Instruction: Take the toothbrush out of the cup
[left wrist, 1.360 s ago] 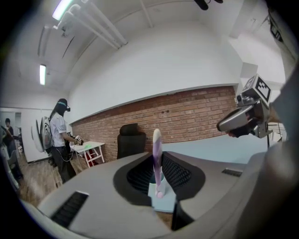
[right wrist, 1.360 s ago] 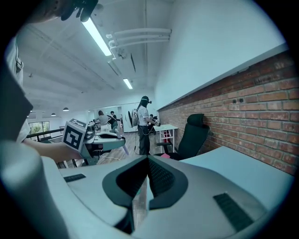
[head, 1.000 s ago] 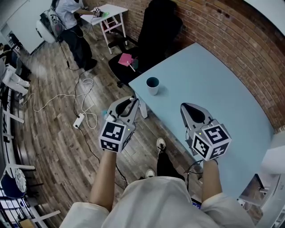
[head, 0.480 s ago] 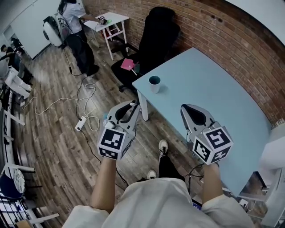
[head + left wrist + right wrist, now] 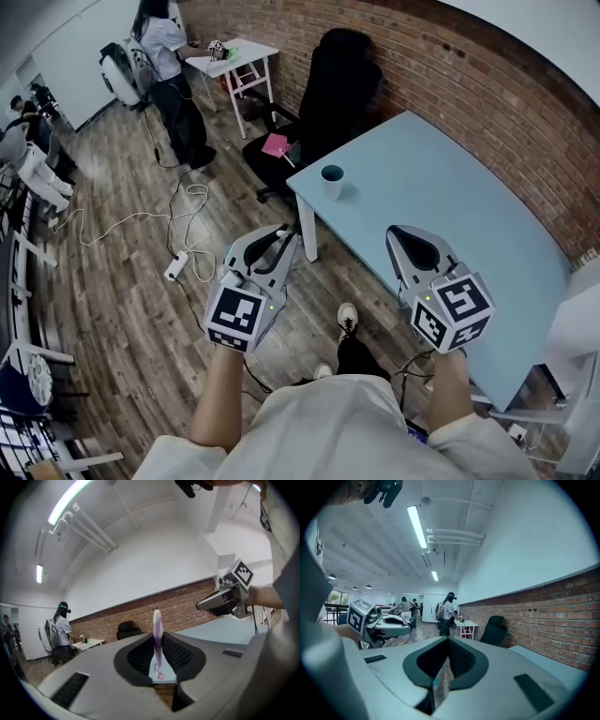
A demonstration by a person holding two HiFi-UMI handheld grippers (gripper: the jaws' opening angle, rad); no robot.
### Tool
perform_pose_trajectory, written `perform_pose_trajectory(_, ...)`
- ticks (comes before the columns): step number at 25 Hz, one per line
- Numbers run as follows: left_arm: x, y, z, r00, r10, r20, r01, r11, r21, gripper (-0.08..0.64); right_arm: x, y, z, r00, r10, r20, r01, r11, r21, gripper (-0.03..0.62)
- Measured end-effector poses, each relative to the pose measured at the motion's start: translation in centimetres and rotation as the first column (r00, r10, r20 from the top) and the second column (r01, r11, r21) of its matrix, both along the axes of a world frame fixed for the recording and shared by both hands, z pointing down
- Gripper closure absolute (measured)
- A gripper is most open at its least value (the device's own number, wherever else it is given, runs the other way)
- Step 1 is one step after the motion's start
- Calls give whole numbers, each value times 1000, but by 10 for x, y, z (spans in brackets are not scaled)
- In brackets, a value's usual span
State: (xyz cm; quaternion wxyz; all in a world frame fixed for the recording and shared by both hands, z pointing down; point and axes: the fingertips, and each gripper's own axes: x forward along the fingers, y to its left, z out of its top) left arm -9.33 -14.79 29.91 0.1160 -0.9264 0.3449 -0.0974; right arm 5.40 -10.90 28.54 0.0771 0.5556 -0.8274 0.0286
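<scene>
A white and purple toothbrush (image 5: pixel 157 637) stands upright between the pads of my left gripper (image 5: pixel 157 644), which is shut on it. In the head view the left gripper (image 5: pixel 280 236) hangs over the wooden floor, just off the table's near corner. The cup (image 5: pixel 332 181), pale outside and dark teal inside, stands by itself near that corner of the light blue table (image 5: pixel 441 206). My right gripper (image 5: pixel 405 234) hovers over the table's front edge, well short of the cup. Its jaws (image 5: pixel 447 641) meet at the tips with nothing between them.
A black office chair (image 5: pixel 328 89) with a pink item (image 5: pixel 275 145) on its seat stands beyond the table corner. A brick wall runs behind the table. Cables and a power strip (image 5: pixel 178 267) lie on the floor. A person (image 5: pixel 173 56) stands at a small white table far left.
The head view has shifted, so the cup and table sit slightly further off. Both grippers keep their pose, and the left one still holds the toothbrush.
</scene>
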Motion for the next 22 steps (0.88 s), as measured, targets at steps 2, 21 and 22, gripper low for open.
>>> perform_pose_trajectory(2,-3,5,-4,1000,0,14,0,1000,12,482,-1,3,-3,1000,3,-6,-3,1000,5,574)
perform_pose_trajectory(21,-12,18,-16,1000,-6,-12,6,999,37,482,-27,12,-8,993,-40,-108,41,999,10,574)
perform_pose_trajectory(22,-12,18,-15,1000,-6,-11,6,999,35,482,-28,11,-8,993,-42,-109,43,999,10,574)
